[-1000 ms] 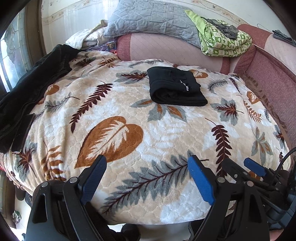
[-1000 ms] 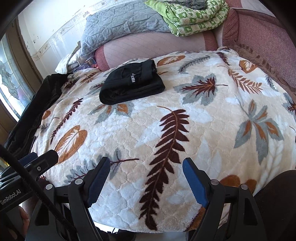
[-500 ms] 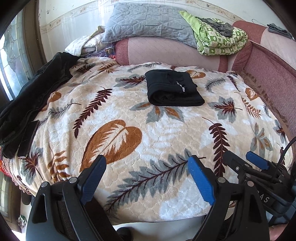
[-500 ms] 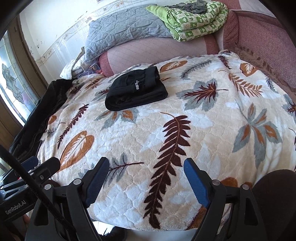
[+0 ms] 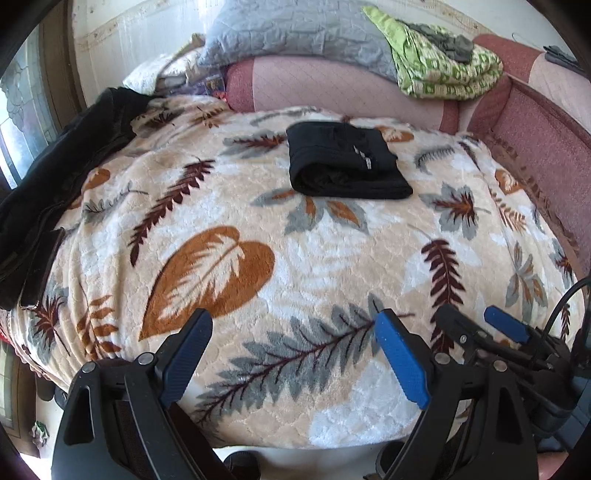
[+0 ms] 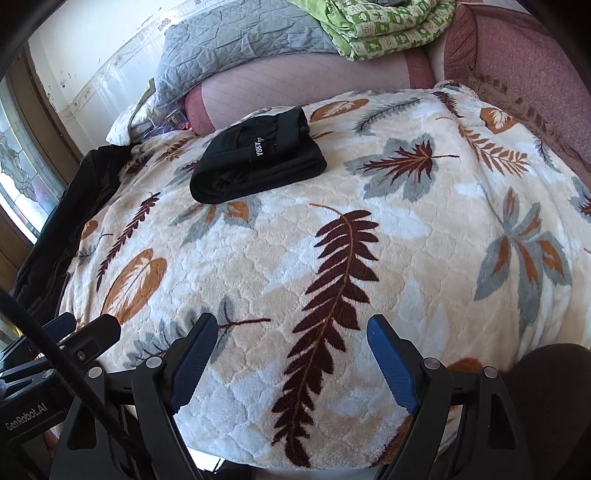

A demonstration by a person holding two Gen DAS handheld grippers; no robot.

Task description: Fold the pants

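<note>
the folded black pants point(image 5: 347, 166) lie on the far part of the leaf-print blanket point(image 5: 229, 266). both tongs, left gripper point(image 5: 295, 354) and right gripper point(image 6: 291, 354), are held wide open, empty, and have been drawn back; folding seems finished.

Leaf-patterned blanket point(image 5: 258, 229), grey quilted pillow point(image 5: 295, 33), green folded quilt point(image 5: 450, 70), black jacket point(image 5: 55, 166)

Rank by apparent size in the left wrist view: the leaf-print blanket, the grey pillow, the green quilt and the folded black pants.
1. Leaf-print blanket, by far the largest.
2. Grey pillow.
3. Green quilt and folded black pants look about alike; the quilt lies farther from the camera, so I would not rank these two.
</note>
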